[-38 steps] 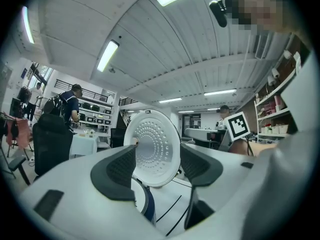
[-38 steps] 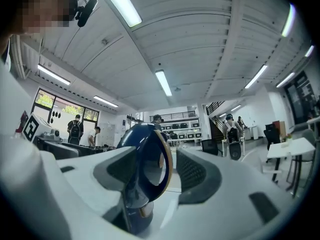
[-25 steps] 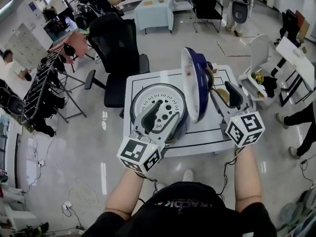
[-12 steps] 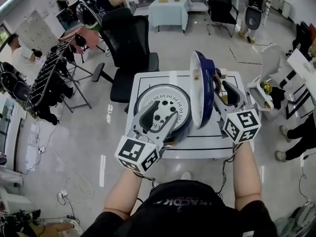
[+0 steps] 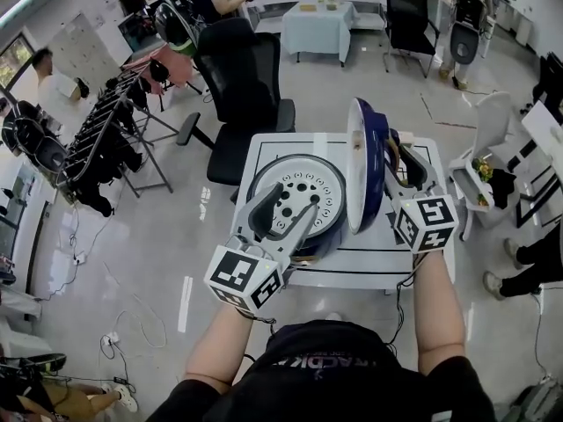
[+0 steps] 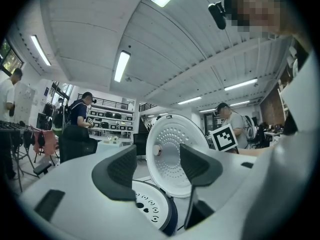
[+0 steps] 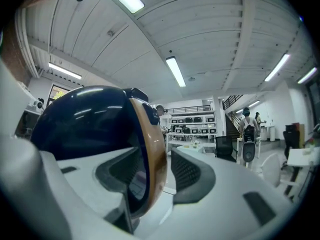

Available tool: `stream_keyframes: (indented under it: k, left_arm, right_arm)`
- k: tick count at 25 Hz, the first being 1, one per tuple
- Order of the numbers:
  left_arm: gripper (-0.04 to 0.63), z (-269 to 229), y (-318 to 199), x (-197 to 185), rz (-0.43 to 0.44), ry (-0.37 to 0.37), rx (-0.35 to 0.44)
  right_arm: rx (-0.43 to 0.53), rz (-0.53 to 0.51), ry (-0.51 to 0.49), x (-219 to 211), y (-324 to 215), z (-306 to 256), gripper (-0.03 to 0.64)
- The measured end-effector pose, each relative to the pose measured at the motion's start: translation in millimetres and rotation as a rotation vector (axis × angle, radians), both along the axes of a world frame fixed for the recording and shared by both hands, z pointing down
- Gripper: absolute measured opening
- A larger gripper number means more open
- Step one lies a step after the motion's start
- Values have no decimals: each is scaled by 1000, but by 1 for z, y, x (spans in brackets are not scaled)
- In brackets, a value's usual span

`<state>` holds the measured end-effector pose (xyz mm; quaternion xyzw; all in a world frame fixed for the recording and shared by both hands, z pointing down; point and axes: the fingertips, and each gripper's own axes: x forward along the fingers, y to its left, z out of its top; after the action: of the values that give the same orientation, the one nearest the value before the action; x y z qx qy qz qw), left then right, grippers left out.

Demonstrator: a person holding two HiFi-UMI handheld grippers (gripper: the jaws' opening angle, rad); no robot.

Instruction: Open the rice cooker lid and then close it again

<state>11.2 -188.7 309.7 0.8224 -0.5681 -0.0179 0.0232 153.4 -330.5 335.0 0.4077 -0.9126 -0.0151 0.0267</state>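
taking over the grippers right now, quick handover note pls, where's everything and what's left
Left gripper: open, empty, above the front of the cooker.
Right gripper: on the outer side of the lid, with the lid's rim between its jaws. The jaws have just been closing, but a gap shows beside one pad, so no grip yet.
Things: the cooker sits on the table and the lid stands upright, open.
Done: the lid is open.
Left: close the lid, probably by swinging it down onto the cooker with the right gripper, keeping the left gripper out of its path.
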Motion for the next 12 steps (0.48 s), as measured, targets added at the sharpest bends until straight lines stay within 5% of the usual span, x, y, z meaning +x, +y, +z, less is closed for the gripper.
stream_keyframes:
  k: [6,12]
  left_arm:
    - [267,-6,-1,3,-12,8,16]
    - [247,-2,-2,2,-35,27,13]
  right_arm:
    - [35,30,81,-4,-4,2,127]
    - [38,22,77,-4,-4,2,126]
